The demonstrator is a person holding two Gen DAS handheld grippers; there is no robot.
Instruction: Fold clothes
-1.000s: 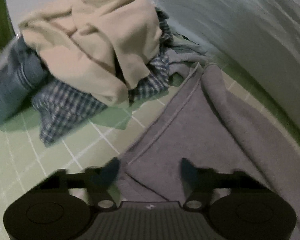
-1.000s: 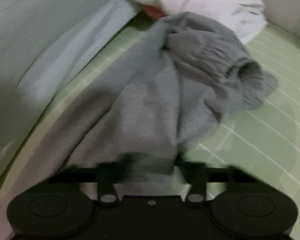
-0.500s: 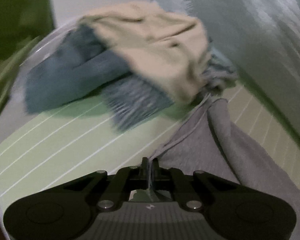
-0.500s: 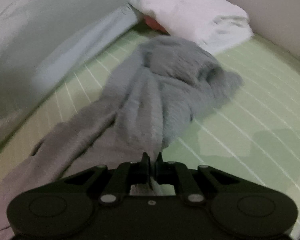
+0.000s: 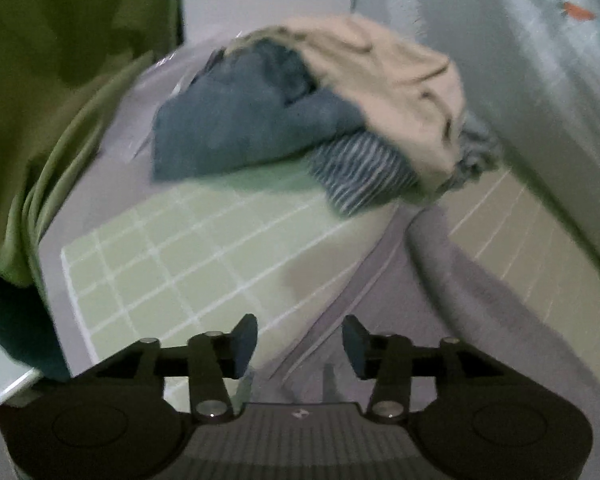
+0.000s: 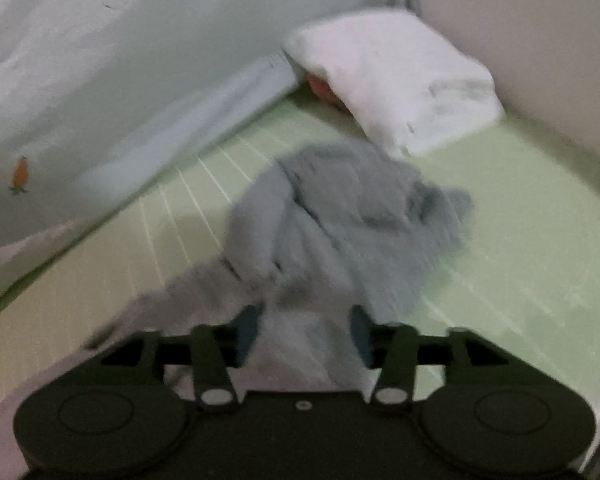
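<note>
bed (image 5: 188, 248): green grid sheet, runs out ahead of both grippers
pile (image 5: 340, 112): tan, blue and striped clothes heaped well ahead of the left gripper, unfolded
pillow (image 6: 392, 76): white, far ahead of the right gripper, in the corner
grey garment (image 6: 340, 220): strung between the two grippers, bunched ahead of the right one, flatter with a seam ahead of the left
left gripper (image 5: 299, 342): fingers apart, garment edge lying between them, nothing pinched
right gripper (image 6: 303, 330): fingers spread too, cloth sitting in the gap, not clamped
risk: honestly that far end is a crumpled lump, so folding over it would probably lock in wrinkles; a grab could also catch only one layer
</note>
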